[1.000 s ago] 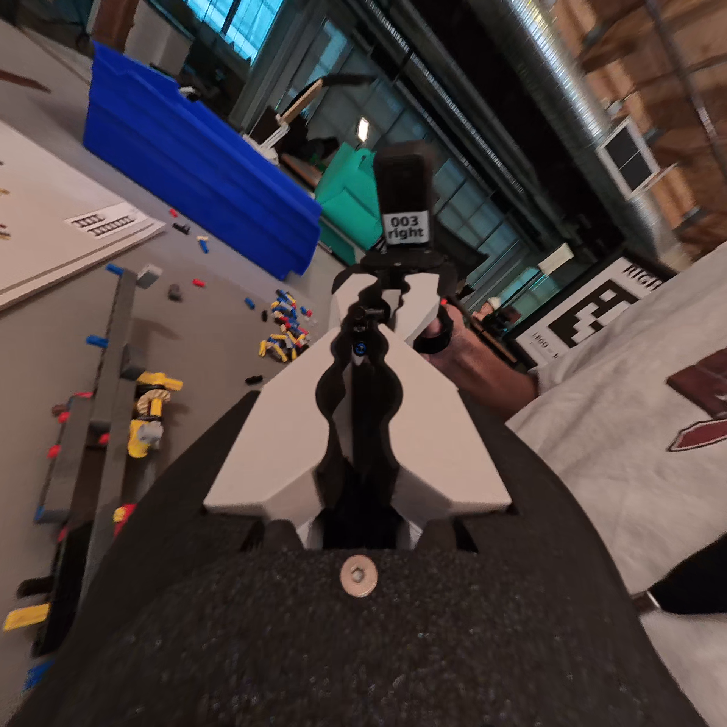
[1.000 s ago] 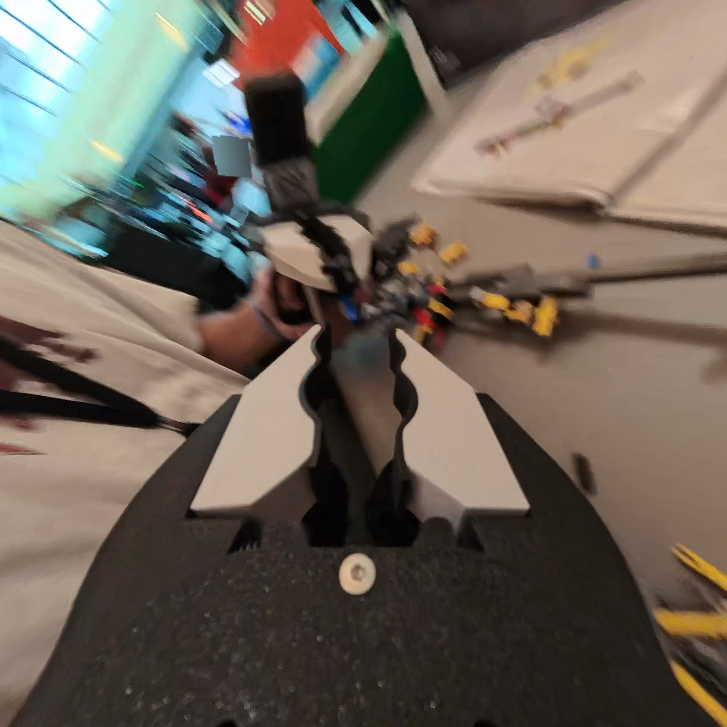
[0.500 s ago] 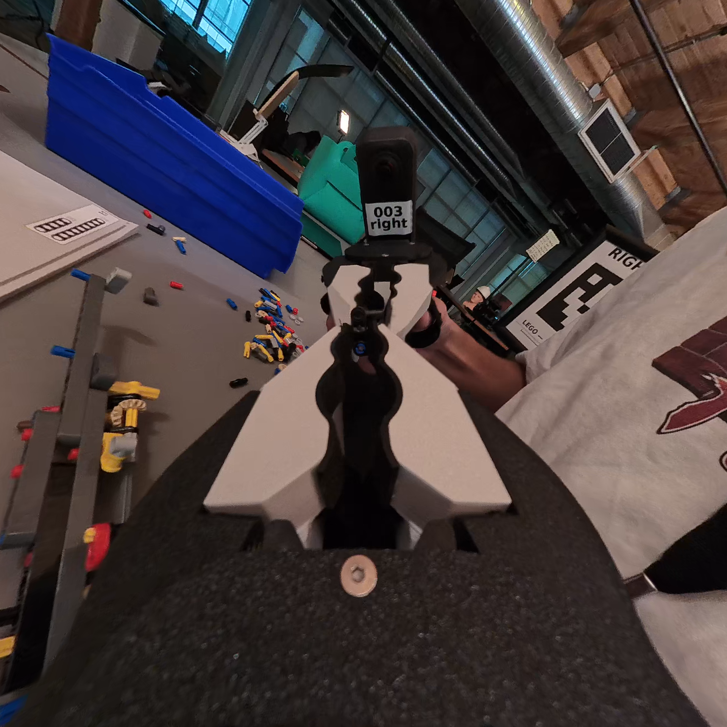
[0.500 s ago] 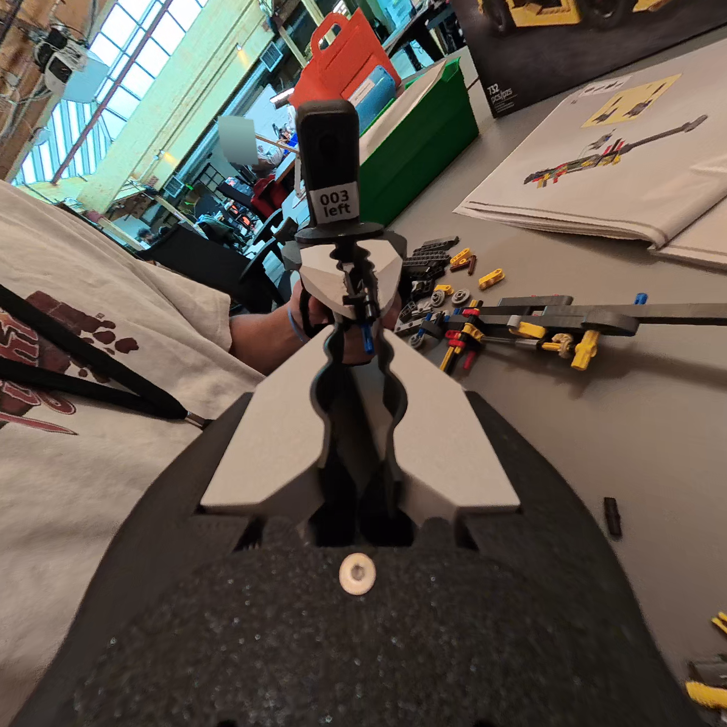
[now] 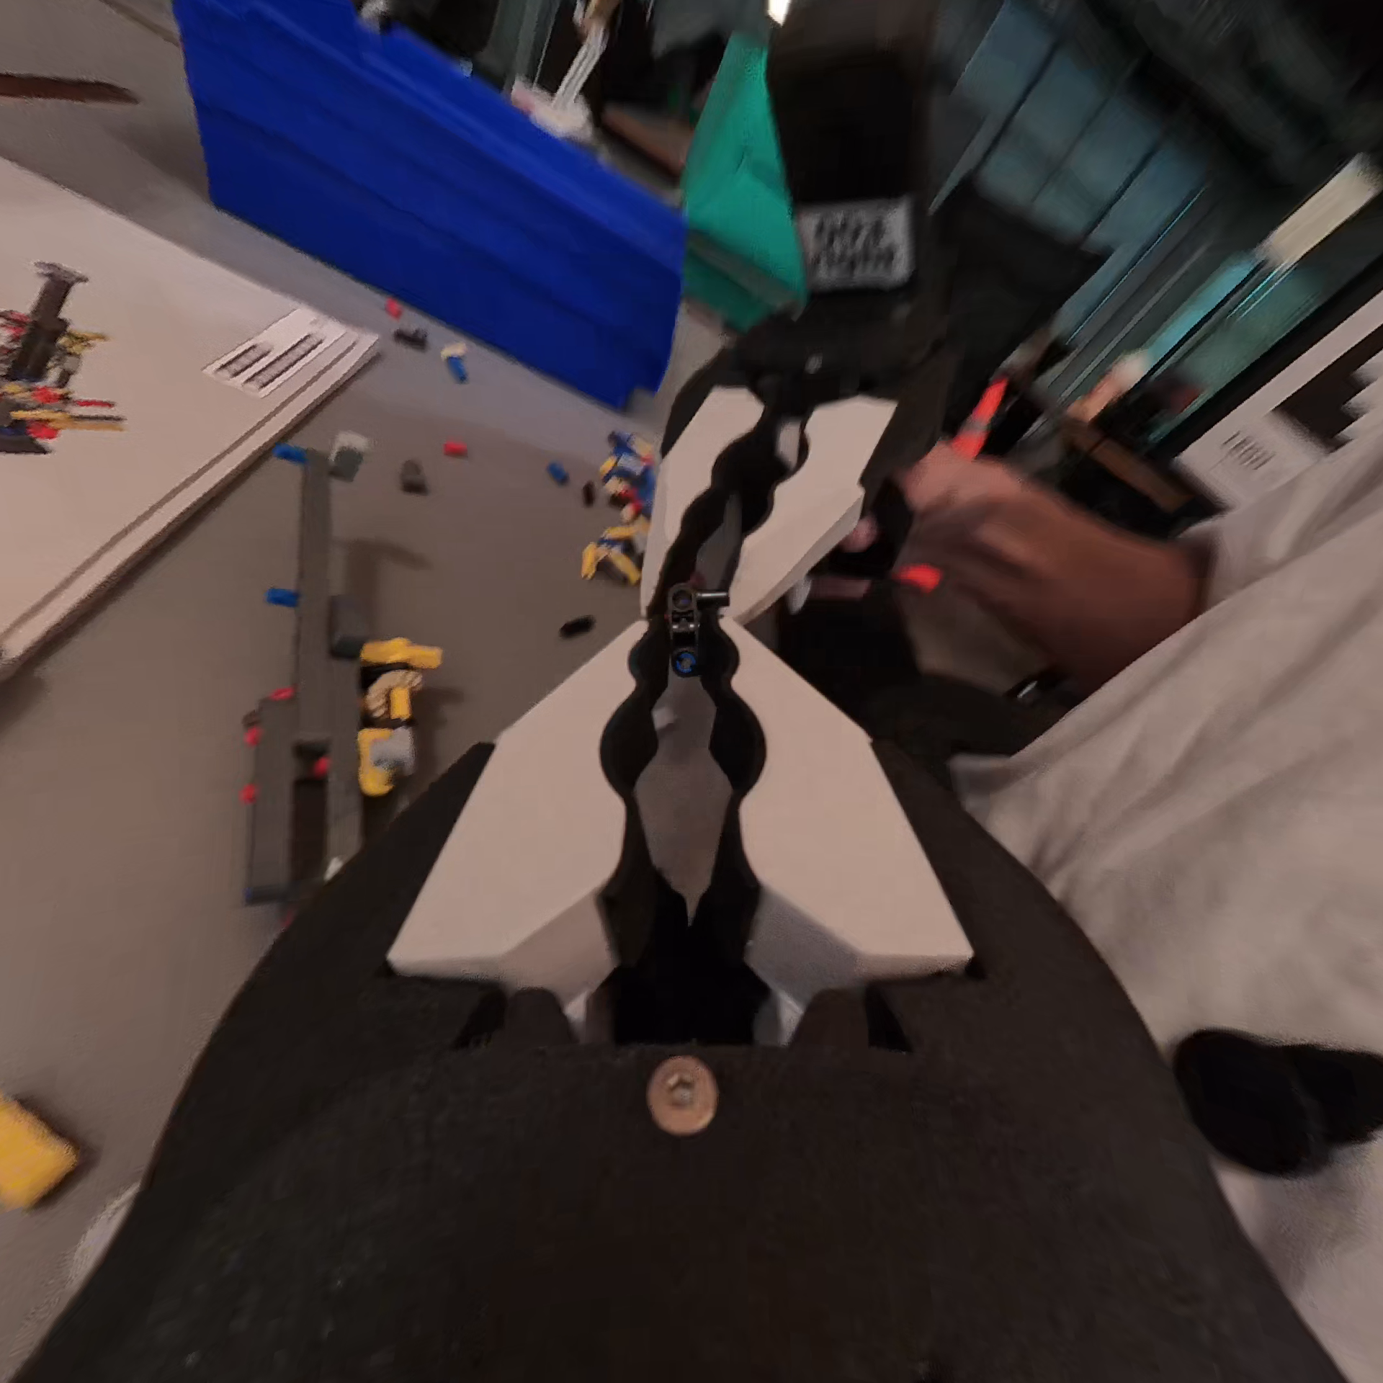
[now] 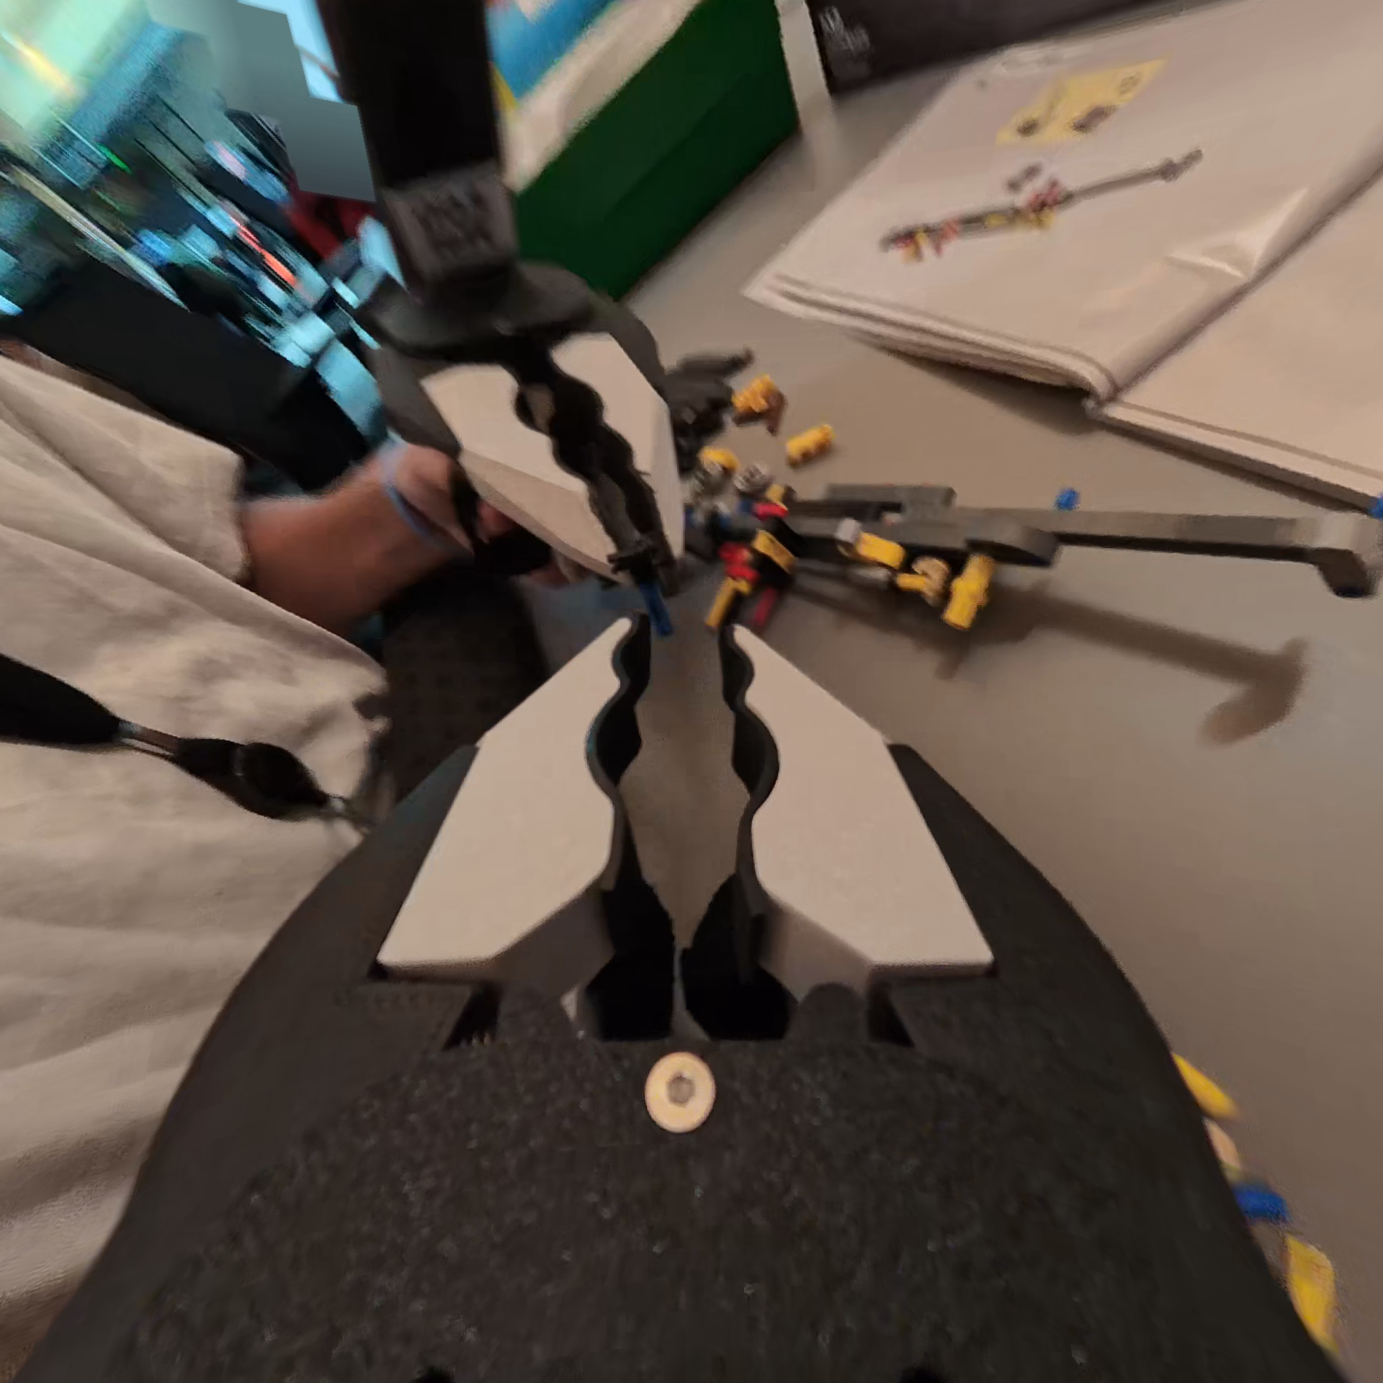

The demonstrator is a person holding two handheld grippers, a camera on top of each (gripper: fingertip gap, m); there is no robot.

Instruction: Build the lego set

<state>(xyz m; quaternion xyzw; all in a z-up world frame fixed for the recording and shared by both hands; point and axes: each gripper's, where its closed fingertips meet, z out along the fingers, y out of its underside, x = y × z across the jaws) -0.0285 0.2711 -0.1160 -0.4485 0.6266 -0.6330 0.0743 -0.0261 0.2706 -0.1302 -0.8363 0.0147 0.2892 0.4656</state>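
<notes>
My left gripper [image 5: 692,632] is shut on a small black lego connector with a blue pin [image 5: 682,658], held in the air. It also shows in the right wrist view [image 6: 643,557], with the blue pin [image 6: 655,600] pointing down. My right gripper [image 6: 682,632] is open and empty, its tips just below that pin; in the left wrist view it [image 5: 715,584] faces mine tip to tip. The long dark grey beam assembly with yellow and red parts [image 5: 314,636] [image 6: 973,531] lies on the grey table.
Open instruction booklet [image 5: 150,389] [image 6: 1085,224] on the table. A blue bin [image 5: 419,165] and a green box [image 6: 658,150] stand at the back. Loose small pieces [image 5: 621,509] [image 6: 763,404] lie scattered. A person's hands and white shirt [image 5: 1197,711] are close by. Both grippers' tips are close together, under 4 cm apart.
The right gripper's jaws have parted. Both grippers have tilted and shifted, with motion blur. The left gripper still holds the black connector.
</notes>
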